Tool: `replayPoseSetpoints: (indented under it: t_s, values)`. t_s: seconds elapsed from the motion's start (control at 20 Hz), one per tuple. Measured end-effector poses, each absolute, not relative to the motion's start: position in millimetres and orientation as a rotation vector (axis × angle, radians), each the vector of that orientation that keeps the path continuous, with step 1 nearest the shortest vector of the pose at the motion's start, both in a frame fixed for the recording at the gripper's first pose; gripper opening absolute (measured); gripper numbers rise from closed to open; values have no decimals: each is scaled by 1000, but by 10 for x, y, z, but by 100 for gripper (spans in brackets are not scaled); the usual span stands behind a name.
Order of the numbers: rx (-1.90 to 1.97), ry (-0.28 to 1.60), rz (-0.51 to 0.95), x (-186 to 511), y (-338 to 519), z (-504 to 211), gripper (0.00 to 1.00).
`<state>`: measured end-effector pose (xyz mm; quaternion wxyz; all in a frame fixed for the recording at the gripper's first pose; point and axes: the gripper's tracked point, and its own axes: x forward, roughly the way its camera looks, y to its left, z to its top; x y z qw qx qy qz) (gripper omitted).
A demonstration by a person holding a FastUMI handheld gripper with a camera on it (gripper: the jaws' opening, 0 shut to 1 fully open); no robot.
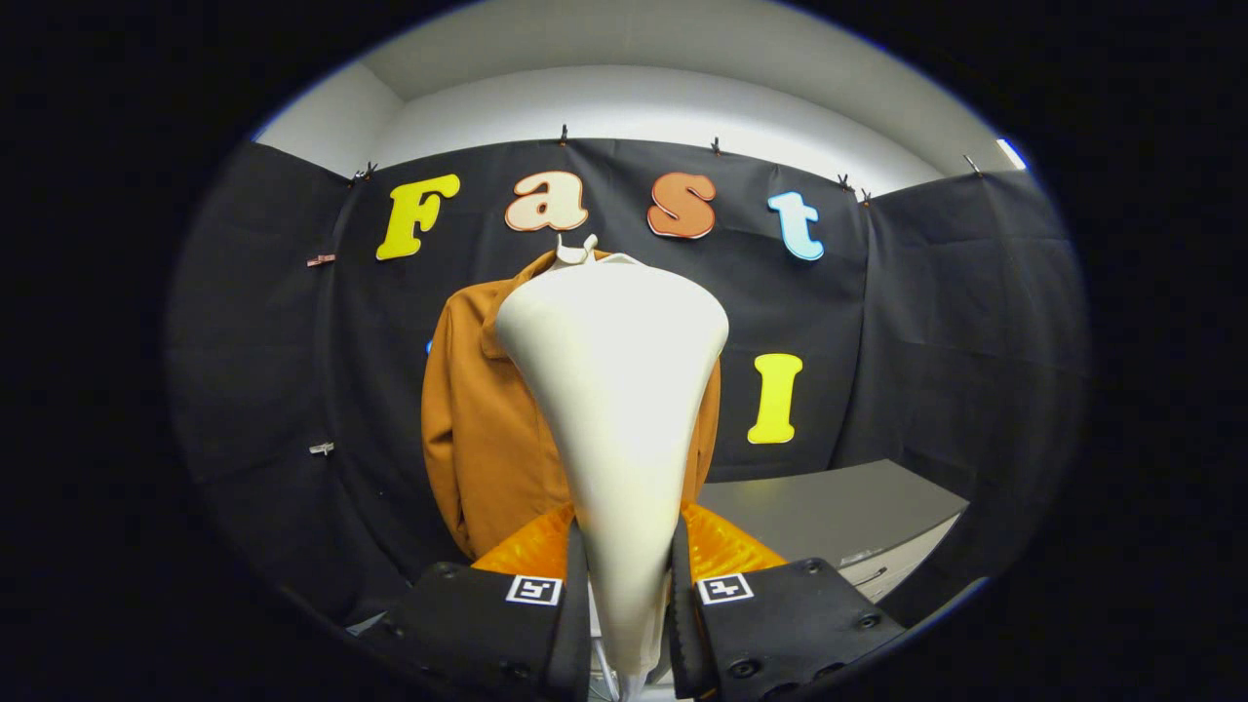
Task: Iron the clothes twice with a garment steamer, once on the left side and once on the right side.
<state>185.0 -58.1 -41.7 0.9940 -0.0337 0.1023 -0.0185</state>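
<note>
jaws clamped on the steamer [619, 409], its wide head up before the brown jacket [478, 429]; grey desk [838, 512] edge far right.

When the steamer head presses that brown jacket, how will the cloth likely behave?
The jacket hangs loosely against the wall, so it will probably give and sway. It looks soft, likely floppy. The hand-held gripper is shut on the steamer, which looks rigid.

No legible text — square coded markers on claw [629, 595]; nothing readable
</note>
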Motion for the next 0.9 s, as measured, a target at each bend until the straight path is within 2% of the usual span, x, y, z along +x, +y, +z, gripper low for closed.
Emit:
replayPoseSetpoints:
  t_s: [0.9]
  values:
    - [-76,202,-43,1826,-587,-406,36]
